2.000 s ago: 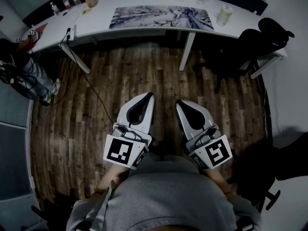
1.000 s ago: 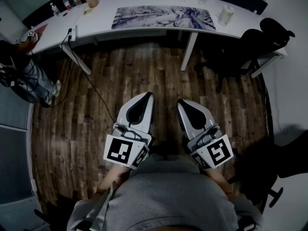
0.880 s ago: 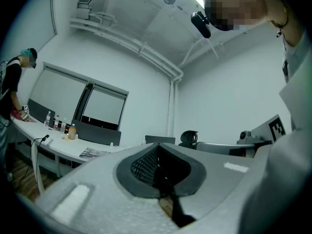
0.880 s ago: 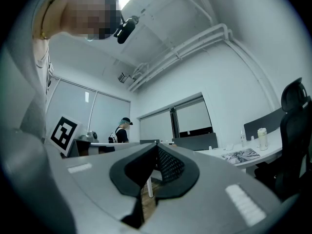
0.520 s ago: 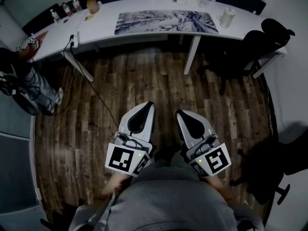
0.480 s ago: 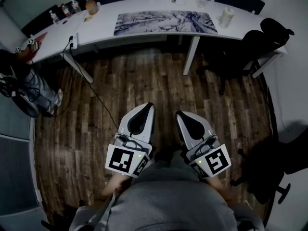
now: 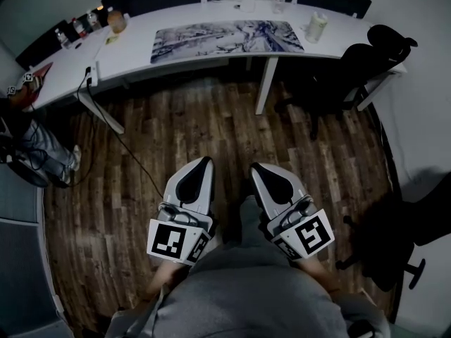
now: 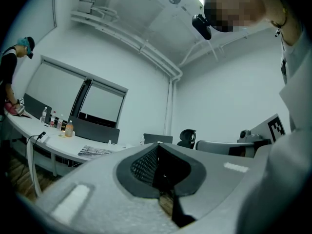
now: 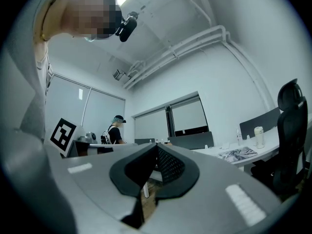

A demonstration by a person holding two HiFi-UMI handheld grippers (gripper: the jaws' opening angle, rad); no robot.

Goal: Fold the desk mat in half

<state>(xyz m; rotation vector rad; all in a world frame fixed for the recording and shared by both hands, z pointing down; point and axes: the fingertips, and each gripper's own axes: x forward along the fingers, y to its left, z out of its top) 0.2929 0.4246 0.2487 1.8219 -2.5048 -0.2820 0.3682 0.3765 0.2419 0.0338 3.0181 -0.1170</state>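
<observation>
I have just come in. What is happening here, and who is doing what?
A person stands on the wooden floor, well back from the white desk, with a claw in each hand. The left claw and the right claw are both shut and hold nothing. The desk mat lies flat and unfolded on the desk, so the folding has not yet begun.
</observation>
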